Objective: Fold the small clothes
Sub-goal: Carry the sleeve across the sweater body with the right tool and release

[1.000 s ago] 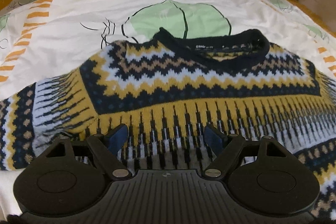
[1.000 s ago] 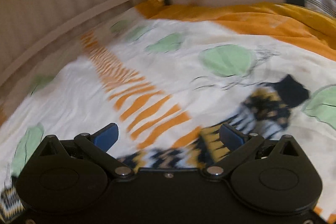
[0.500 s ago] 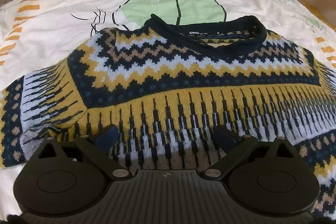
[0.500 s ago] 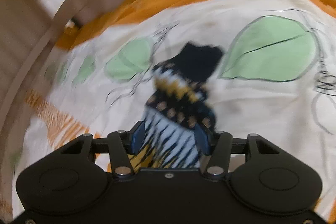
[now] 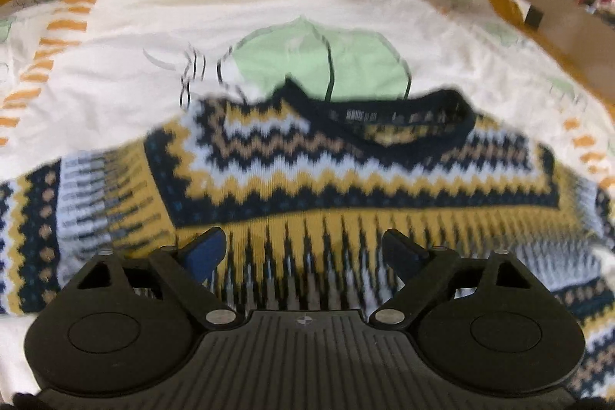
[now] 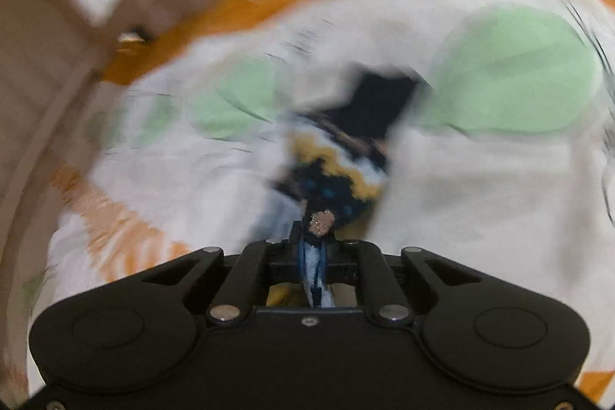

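The left gripper (image 5: pixel 303 250) is wide over the knit sweater (image 5: pixel 326 179) lying flat on the bedsheet (image 5: pixel 115 64), its jaws closing a little, holding nothing. The right gripper (image 6: pixel 316 237) pinches the sleeve (image 6: pixel 338 175); its dark cuff points to 12 o'clock. A hard pull could slip the sleeve free or bunch the sweater.

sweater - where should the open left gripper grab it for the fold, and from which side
Judging from the left wrist view, take the sweater at its left sleeve: it lies flat and spread outward. Bring the left gripper, jaws closing but empty, in from the sleeve's outer edge.
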`<state>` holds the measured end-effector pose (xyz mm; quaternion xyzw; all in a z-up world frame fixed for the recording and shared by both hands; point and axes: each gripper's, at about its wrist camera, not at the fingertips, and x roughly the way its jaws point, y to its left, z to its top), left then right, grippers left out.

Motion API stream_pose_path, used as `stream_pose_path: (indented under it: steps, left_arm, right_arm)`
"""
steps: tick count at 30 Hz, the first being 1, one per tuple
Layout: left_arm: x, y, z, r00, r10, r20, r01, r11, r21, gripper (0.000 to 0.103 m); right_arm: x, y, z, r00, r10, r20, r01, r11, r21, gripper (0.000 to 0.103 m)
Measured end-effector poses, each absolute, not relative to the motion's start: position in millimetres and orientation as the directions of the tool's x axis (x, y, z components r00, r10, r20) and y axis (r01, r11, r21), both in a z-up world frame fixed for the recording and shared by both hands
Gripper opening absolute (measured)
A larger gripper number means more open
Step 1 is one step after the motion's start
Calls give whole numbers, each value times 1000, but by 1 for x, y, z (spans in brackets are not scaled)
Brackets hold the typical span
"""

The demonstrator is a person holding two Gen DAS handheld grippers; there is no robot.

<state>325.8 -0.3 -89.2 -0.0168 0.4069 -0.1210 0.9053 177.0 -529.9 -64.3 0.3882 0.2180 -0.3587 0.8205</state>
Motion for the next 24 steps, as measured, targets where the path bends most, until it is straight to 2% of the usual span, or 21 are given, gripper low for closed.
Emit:
stream_pose_path:
  steps: [3, 7, 9, 12, 15, 16, 18, 22, 24]
  left_arm:
    - [324, 1, -78, 667, -258, -699, 223, 964, -142, 88]
    - [323, 5, -73, 674, -302, -674, 239, 953, -188, 88]
    - [325, 6, -74, 669, -315, -674, 241, 949, -204, 88]
    - [326, 6, -78, 661, -319, -679, 239, 947, -213, 88]
    - [325, 5, -80, 659, -324, -679, 247, 946, -211, 88]
    - [324, 5, -80, 660, -327, -676, 250, 945, -212, 88]
    - [323, 5, -80, 664, -333, -669, 257, 942, -214, 88]
    - [321, 2, -81, 669, -338, -662, 270, 940, -207, 88]
    - [320, -1, -81, 673, -334, -660, 279, 941, -192, 88]
  right_arm:
    - [200, -478, -27, 796, -340, -501, 573, 689, 444, 15]
    - [241, -387, 1, 893, -95, -439, 255, 912, 321, 15]
    - [266, -335, -2, 874, 58, -482, 81, 961, 263, 15]
    - [289, -270, -29, 789, 203, -581, -118, 976, 182, 16]
    - [296, -219, -70, 675, 269, -687, -282, 955, 97, 26]
    - [294, -212, -79, 648, 278, -709, -314, 946, 84, 38]
    - [286, -200, -91, 606, 297, -738, -363, 929, 75, 50]
    - [283, -214, -82, 605, 334, -722, -342, 929, 143, 53]
    - [288, -237, -69, 611, 386, -691, -288, 922, 260, 57]
